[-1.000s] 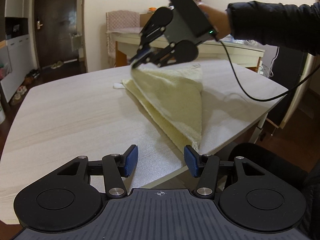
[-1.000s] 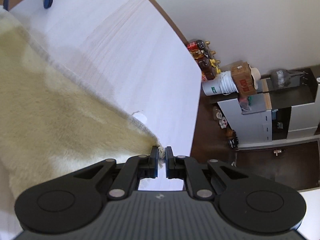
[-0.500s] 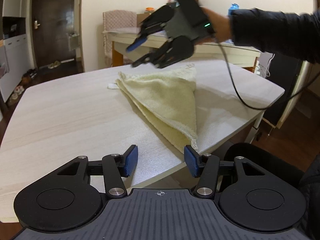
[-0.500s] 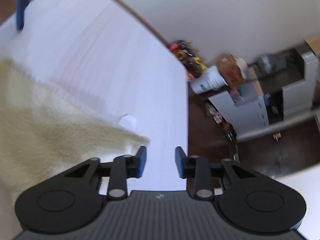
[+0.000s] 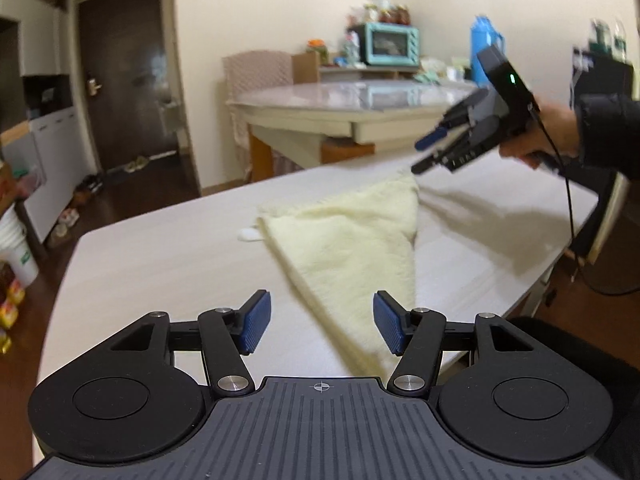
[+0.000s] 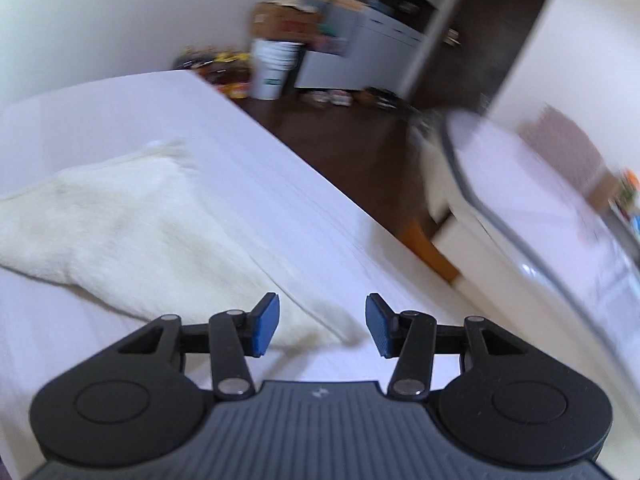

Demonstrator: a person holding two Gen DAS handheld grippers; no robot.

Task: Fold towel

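A pale yellow towel point(image 5: 352, 240) lies flat on the white table point(image 5: 160, 280), folded into a long triangle. Its near tip runs under my left gripper point(image 5: 322, 326), whose jaws are opening with no cloth pinched between the blue pads. Just above the towel's far right corner, my right gripper point(image 5: 420, 156) hangs open and empty in a person's hand. In the right wrist view the towel point(image 6: 132, 240) spreads to the left, and one corner lies on the table point(image 6: 280, 184) below the right gripper point(image 6: 322, 326).
A second table point(image 5: 344, 100) stands behind, with a teal oven point(image 5: 390, 46) beyond it. A black cable point(image 5: 572, 220) hangs from the right gripper past the table's right edge. A dark chair point(image 5: 560, 340) sits near right; a white bucket point(image 6: 276, 68) stands on the floor.
My right gripper opened and let go of the towel corner, which dropped flat. It then swung right and rolled level. My left gripper rose slightly and its jaws widened.
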